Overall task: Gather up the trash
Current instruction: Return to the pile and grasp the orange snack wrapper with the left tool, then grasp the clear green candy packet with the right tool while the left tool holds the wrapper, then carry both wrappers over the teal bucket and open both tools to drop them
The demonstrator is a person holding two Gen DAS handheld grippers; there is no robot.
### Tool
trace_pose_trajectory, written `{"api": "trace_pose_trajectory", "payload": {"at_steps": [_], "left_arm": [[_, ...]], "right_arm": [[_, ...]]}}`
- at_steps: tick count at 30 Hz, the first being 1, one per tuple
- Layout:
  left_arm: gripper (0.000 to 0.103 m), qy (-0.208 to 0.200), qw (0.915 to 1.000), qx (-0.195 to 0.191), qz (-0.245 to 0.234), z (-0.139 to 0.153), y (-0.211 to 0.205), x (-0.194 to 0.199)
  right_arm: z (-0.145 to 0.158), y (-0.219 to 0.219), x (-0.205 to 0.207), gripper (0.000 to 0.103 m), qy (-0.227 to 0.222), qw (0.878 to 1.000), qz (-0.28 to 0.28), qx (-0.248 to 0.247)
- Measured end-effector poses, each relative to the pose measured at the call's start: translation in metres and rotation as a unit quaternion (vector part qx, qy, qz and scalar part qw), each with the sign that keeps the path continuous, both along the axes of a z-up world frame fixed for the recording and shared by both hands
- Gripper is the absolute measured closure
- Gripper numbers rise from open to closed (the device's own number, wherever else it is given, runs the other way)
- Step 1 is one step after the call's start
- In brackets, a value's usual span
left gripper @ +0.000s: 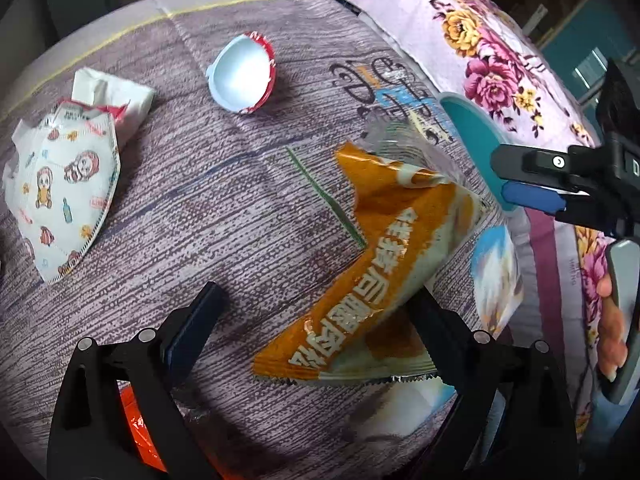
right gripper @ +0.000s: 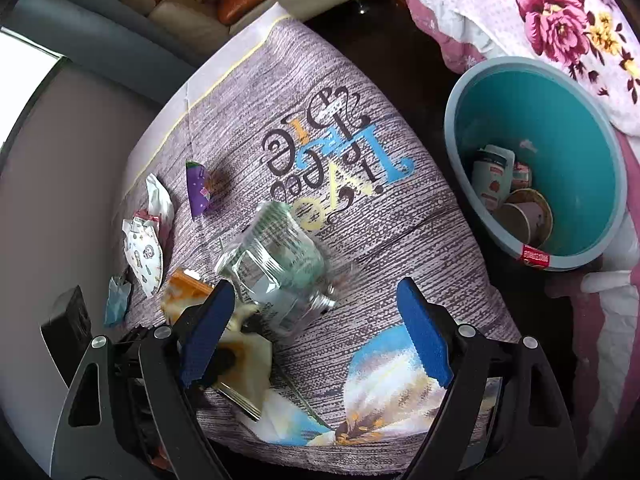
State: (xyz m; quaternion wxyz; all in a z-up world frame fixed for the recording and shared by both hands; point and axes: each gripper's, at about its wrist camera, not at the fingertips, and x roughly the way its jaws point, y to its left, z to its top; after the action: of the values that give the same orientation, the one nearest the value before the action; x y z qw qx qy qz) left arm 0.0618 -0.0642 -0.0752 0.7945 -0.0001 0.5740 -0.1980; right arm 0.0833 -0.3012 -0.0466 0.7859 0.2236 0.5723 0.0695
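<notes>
An orange snack wrapper [left gripper: 380,260] lies on the purple printed cloth [left gripper: 224,208], between the wide-apart fingers of my left gripper [left gripper: 316,316], which is open; its lower end lies by the right finger. A crumpled clear wrapper [right gripper: 280,264] sits just ahead of my right gripper [right gripper: 316,324], also open and with nothing held. In the right wrist view the orange wrapper [right gripper: 188,288] peeks out behind the left blue pad. The teal bin [right gripper: 560,120] stands to the right with paper cups [right gripper: 520,216] inside.
More litter lies on the cloth: a printed face mask [left gripper: 64,192], a tissue pack [left gripper: 116,92], a torn white and red cup [left gripper: 244,76], a purple wrapper [right gripper: 198,188]. A floral quilt [left gripper: 480,40] borders the right side. A hand [left gripper: 612,320] holds the right gripper [left gripper: 524,180].
</notes>
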Motion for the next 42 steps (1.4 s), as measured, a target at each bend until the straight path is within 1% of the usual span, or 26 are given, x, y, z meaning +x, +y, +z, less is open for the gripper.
{"api": "trace_pose_trajectory", "payload": {"at_steps": [1,2,3,4,5,6,11,14,17,18,19,20,21,22,24,26,27,28,31,32,33,35,36,39,42], "left_arm": [[0.023,-0.003,1.0,-0.003,-0.002,0.001,-0.001,-0.001],[0.039,-0.004,0.9999,-0.011,-0.004,0.002,-0.002,-0.001],[0.051,-0.005,0.9998,-0.017,-0.005,0.004,-0.002,-0.001],[0.053,-0.01,0.9998,-0.015,-0.004,0.007,-0.003,-0.002],[0.061,-0.019,0.9997,-0.012,-0.004,0.01,-0.003,-0.003],[0.064,-0.022,0.9997,-0.011,-0.001,0.013,-0.002,-0.003],[0.079,-0.03,0.9984,-0.019,0.043,0.023,0.027,0.007],[0.079,-0.028,0.9968,-0.027,0.069,0.027,0.043,0.015],[0.078,-0.02,0.9966,-0.032,0.073,0.024,0.05,0.019],[0.076,-0.019,0.9967,-0.031,0.072,0.023,0.05,0.019],[0.075,-0.018,0.9969,-0.03,0.071,0.022,0.049,0.019],[0.073,-0.016,0.9971,-0.029,0.068,0.02,0.049,0.019],[0.065,-0.014,0.9972,-0.027,0.068,0.018,0.048,0.018],[0.061,-0.013,0.9972,-0.025,0.069,0.016,0.047,0.018],[0.051,-0.011,0.9973,-0.022,0.069,0.011,0.047,0.016],[0.049,-0.007,0.9971,-0.025,0.072,0.008,0.05,0.016],[0.047,-0.004,0.9969,-0.027,0.073,0.007,0.051,0.017],[0.047,-0.002,0.9968,-0.029,0.074,0.006,0.051,0.017],[0.047,0.003,0.9971,-0.032,0.069,0.004,0.049,0.018],[0.051,0.0,0.9973,-0.03,0.067,0.005,0.047,0.017],[0.071,-0.004,0.9975,-0.03,0.063,0.007,0.044,0.015],[0.08,-0.008,0.9979,-0.032,0.055,0.012,0.037,0.013],[0.082,-0.014,0.998,-0.029,0.054,0.015,0.035,0.012],[0.087,-0.026,0.9978,-0.021,0.058,0.024,0.031,0.012],[0.087,-0.037,0.9972,-0.014,0.063,0.033,0.028,0.014]], "right_arm": [[-0.001,0.002,0.001,0.024,0.001,1.0,0.0,0.0],[-0.002,0.002,0.001,0.024,0.002,1.0,-0.001,0.001],[-0.002,0.002,0.001,0.024,0.002,1.0,-0.002,0.001],[-0.003,0.002,0.001,0.024,0.002,1.0,-0.003,0.001],[-0.002,0.002,0.001,0.024,0.002,1.0,-0.002,0.001],[-0.002,0.002,0.002,0.024,0.001,1.0,-0.002,0.0],[-0.004,0.007,0.008,0.024,-0.001,1.0,0.006,0.002],[-0.009,0.011,0.015,0.024,0.0,1.0,0.011,0.003],[-0.014,0.016,0.022,0.024,0.005,1.0,0.017,0.009],[-0.015,0.018,0.023,0.024,0.005,1.0,0.02,0.007],[-0.017,0.021,0.026,0.024,0.005,1.0,0.024,0.005],[-0.018,0.024,0.027,0.024,0.005,1.0,0.026,0.004],[-0.02,0.027,0.029,0.024,0.005,1.0,0.029,0.005],[-0.022,0.029,0.03,0.024,0.006,1.0,0.029,0.006],[-0.026,0.033,0.033,0.024,0.006,0.999,0.033,0.003],[-0.025,0.037,0.033,0.024,-0.007,0.999,0.041,-0.003],[-0.026,0.04,0.034,0.029,-0.011,0.999,0.051,-0.001],[-0.027,0.041,0.034,0.039,-0.012,0.998,0.055,0.001],[-0.026,0.042,0.032,0.042,-0.02,0.998,0.06,0.003],[-0.025,0.04,0.031,0.043,-0.022,0.998,0.057,0.007],[-0.025,0.039,0.03,0.044,-0.023,0.998,0.056,0.009],[-0.023,0.036,0.029,0.044,-0.027,0.998,0.051,0.013],[-0.019,0.032,0.027,0.044,-0.031,0.998,0.047,0.016],[-0.014,0.026,0.023,0.044,-0.039,0.998,0.04,0.022],[-0.007,0.017,0.02,0.044,-0.051,0.998,0.029,0.024]]}}
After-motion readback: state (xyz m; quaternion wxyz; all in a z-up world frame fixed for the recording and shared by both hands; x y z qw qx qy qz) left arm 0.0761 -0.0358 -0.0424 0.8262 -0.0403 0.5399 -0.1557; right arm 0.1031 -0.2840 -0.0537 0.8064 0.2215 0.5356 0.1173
